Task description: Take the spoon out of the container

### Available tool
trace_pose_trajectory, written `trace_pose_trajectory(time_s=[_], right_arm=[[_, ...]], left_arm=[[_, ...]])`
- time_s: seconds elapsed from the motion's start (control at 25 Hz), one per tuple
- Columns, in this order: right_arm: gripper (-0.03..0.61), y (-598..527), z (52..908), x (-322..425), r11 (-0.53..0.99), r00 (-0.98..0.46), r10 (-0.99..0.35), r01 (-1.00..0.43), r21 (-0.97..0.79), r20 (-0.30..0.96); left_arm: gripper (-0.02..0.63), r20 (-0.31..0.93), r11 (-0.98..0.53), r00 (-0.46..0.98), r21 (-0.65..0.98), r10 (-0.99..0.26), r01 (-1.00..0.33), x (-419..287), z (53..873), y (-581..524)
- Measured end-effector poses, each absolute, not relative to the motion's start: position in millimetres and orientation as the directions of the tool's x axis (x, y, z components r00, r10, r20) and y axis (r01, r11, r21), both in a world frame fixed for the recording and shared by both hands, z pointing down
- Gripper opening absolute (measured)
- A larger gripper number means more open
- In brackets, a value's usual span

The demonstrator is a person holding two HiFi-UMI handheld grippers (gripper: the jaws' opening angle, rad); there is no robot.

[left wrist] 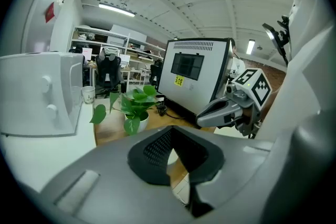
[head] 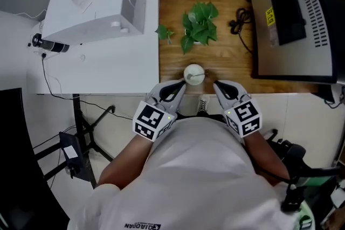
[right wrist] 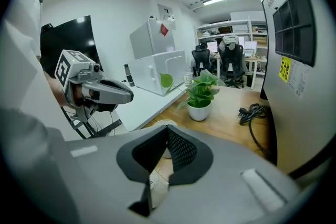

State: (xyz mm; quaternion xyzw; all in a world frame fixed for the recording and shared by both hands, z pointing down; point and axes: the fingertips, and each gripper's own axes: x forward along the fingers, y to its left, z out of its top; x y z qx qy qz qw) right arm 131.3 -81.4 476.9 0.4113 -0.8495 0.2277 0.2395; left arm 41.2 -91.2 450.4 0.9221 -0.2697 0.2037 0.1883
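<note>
1 potted plant (head: 199,23) behind container (head: 194,74)

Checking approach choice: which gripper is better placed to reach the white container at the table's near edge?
Left, narrowly: the left gripper sits right beside the container; the right gripper is slightly farther off. Both are shut.

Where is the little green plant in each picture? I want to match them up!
Head view: the plant is in the upper middle, on the wooden table.
Left gripper view: the plant is left of centre, beyond the jaws.
Right gripper view: the plant is just right of centre, above the jaws.
Shared landmark: the big grey machine stands to the plant's right in all three.
</note>
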Motion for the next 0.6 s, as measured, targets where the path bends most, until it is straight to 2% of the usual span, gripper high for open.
trace_pose_trajectory(time_s=[0.2,0.6], right_arm=[[0.008,-92.0,477.3,121.7,0.528,-0.518,-0.617,-0.831,-0.178,0.592],[0.049,-107.0,495.7,114.3,0.503,-0.485,-0.606,-0.848,-0.169,0.631]], left_arm=[[0.005,0.465,-0.795,0.789,0.251,-0.402,-0.553,30.8,455.0,-102.3],[0.005,0.486,-0.797,0.794,0.277,-0.366,-0.537,20.8,472.5,-109.6]])
